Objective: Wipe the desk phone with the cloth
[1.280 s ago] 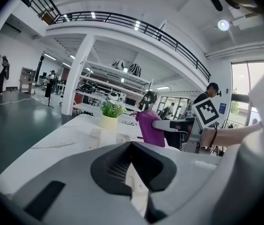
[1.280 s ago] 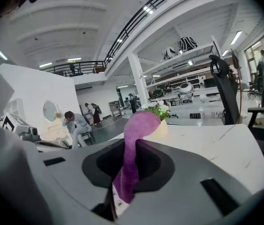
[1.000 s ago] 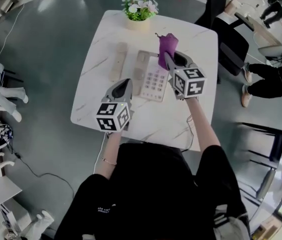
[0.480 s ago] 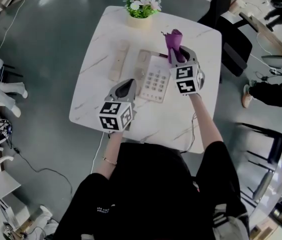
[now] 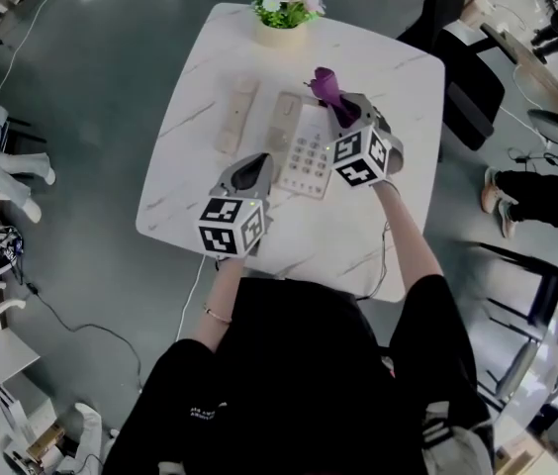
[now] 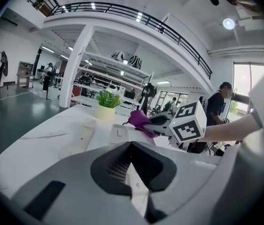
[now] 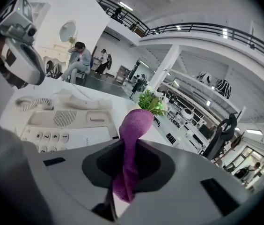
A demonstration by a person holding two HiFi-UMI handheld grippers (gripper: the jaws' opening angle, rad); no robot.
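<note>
**Pinching cloth at phone's far right corner**

Clamping purple cloth (image 7: 132, 144) in R gripper (image 7: 122, 191): jaws tight on its lower part, upper end poking up past the tips in a rounded bunch. Hovering at far right corner of desk phone (image 5: 304, 151), per head view. Can't tell whether cloth touches phone. In R gripper view, left of the jaws: keypad, speaker grille and coiled cord (image 7: 29, 102).

Off the cradle: handset (image 5: 236, 115), flat on white marble table (image 5: 358, 236), just beside phone on its left and approx. parallel to it.

Holding L gripper (image 5: 249, 171) near phone's near left corner, jaws pressed together w/ nothing btwn them, tips aimed across table toward phone.

At table's far edge, beyond phone: potted plant (image 5: 284, 13) w/ pale flowers.

On both grippers, marker cubes turned up toward head cam.

Round the table: grey floor, plus dark chair (image 5: 467, 87) off the far right corner.
</note>
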